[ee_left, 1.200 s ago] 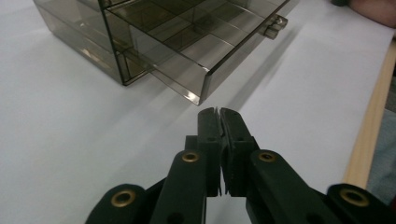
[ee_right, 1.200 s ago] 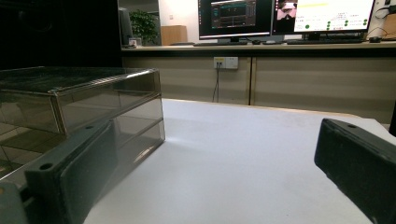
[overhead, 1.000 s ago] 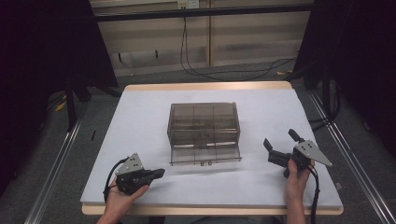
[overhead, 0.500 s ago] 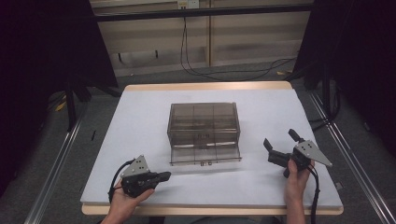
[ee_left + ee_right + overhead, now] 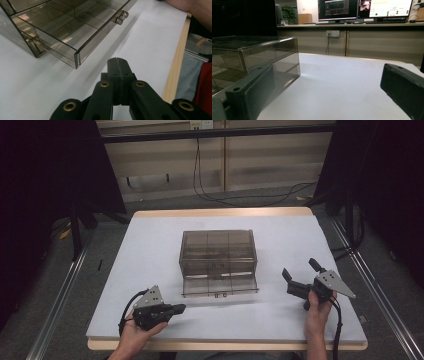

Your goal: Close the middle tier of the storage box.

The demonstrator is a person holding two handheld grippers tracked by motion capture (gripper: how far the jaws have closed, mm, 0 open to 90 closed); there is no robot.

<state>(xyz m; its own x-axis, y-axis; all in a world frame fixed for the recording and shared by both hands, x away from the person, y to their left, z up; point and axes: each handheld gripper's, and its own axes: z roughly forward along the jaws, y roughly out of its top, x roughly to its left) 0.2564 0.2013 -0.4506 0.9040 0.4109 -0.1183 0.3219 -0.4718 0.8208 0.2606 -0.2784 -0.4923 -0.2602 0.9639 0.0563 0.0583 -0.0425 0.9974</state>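
Centrally on the white table stands a smoky transparent plastic drawer box, its bottom drawer pulled out toward the person. Near that drawer's front left corner, the left gripper rests with jaws pressed together, holding nothing. Well apart, the right gripper has its jaws spread wide, empty.

High overhead, gripper cameras low (shared drawer box)

Drawer box sits mid-table, its bottom drawer pulled out toward you. Your left gripper lies near-left of drawer box; your right gripper right of it, apart.
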